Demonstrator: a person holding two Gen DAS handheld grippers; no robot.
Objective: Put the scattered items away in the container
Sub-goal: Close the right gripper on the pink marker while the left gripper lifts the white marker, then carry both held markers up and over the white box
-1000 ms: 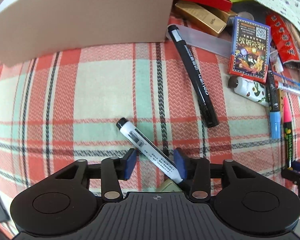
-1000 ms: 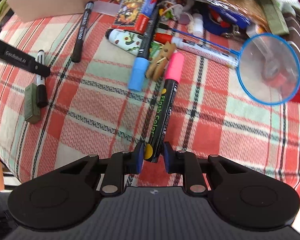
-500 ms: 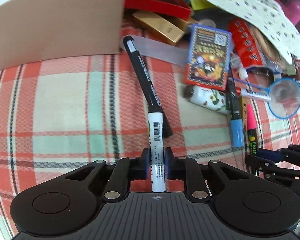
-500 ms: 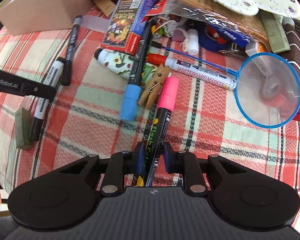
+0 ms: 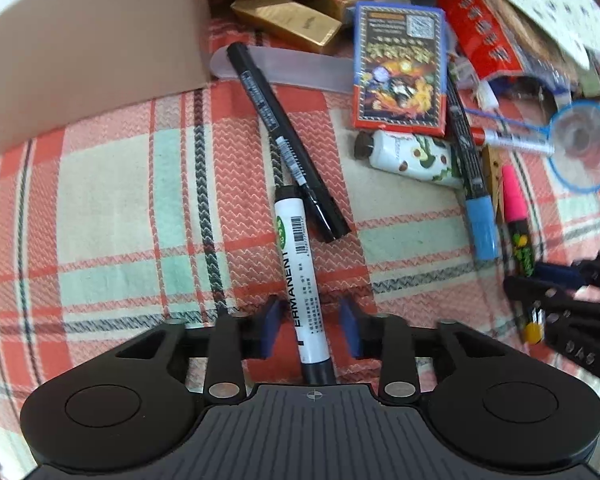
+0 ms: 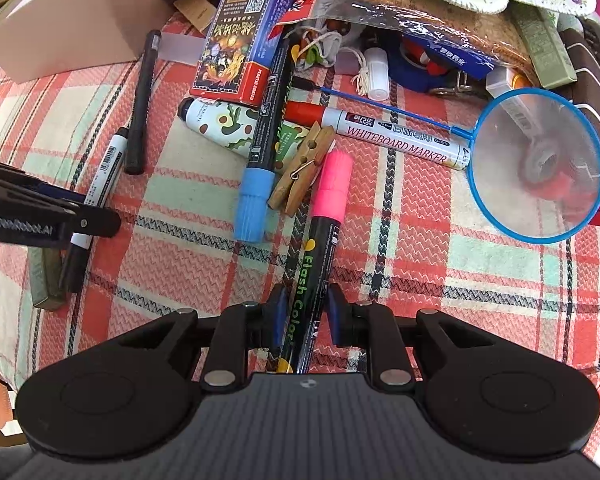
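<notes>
Left gripper (image 5: 310,326): your jaws were opening, w/ a gap showing on both sides of the white permanent marker (image 5: 300,280); pads not pressing it.
White marker axis: it ran lengthwise straight out from betw. your left jaws, black cap end at the palm, far tip touching or just beside the black pen (image 5: 288,144). Resting on the cloth or hanging? Couldn't tell, view too steep.
Right gripper (image 6: 306,316): your jaws were pinching the lower barrel of the pink-capped Flash Color marker (image 6: 320,248).
Pink marker axis: along the line of your right jaws, pink cap pointing away toward the clothespin (image 6: 302,168) and blue-capped marker (image 6: 260,160).
Container: the cardboard box (image 5: 80,52) sat up-left of your left jaws, well apart from the right ones.
Nearer hand: left, by a clear margin.
Worktop (image 5: 100,200): plaid cloth, clutter piled on the far right side.
Coming move, my guess: re-close left on the white marker before carrying anything to the box.
</notes>
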